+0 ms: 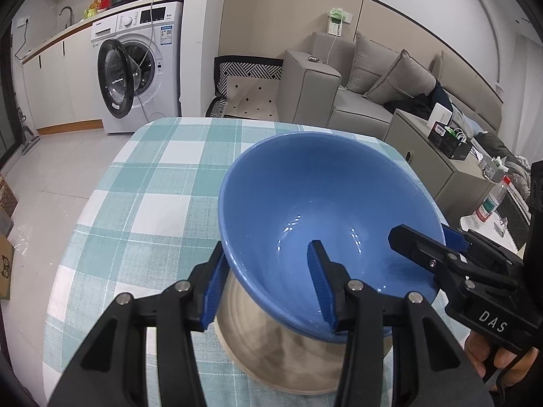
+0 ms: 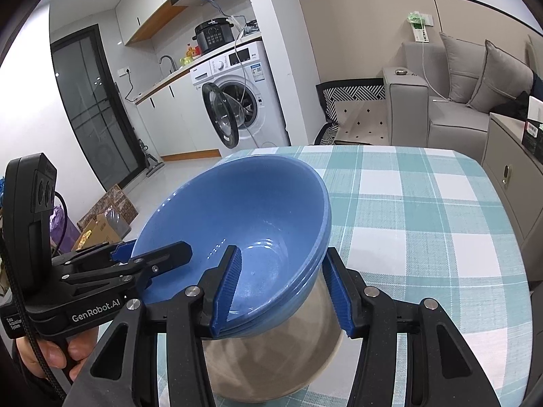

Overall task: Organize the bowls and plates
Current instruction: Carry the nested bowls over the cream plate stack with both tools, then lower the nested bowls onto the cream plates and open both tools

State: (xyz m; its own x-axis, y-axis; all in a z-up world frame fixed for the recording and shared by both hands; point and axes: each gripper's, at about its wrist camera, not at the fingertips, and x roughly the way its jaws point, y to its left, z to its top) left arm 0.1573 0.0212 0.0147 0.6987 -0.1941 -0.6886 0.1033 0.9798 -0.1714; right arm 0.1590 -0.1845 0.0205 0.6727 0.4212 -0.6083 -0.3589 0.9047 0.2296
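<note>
A blue bowl (image 1: 305, 203) hangs tilted over a beige dish (image 1: 271, 356) that rests on the checked tablecloth. My left gripper (image 1: 268, 288) is shut on the bowl's near left rim, one pad inside and one outside. My right gripper (image 1: 424, 247) clamps the right rim the same way. In the right wrist view the blue bowl (image 2: 244, 210) fills the middle, with the right gripper (image 2: 281, 290) straddling its wall and the left gripper (image 2: 152, 257) on the far rim. The beige dish (image 2: 288, 356) lies directly beneath; whether the bowl touches it is hidden.
The table (image 1: 152, 186) carries a teal and white checked cloth, with its edge close on the left. Beyond stand a washing machine (image 1: 142, 68) with its door open, a grey sofa (image 1: 356, 78) and a low cabinet (image 1: 441, 156). A person's hand (image 2: 44, 356) holds the left gripper's handle.
</note>
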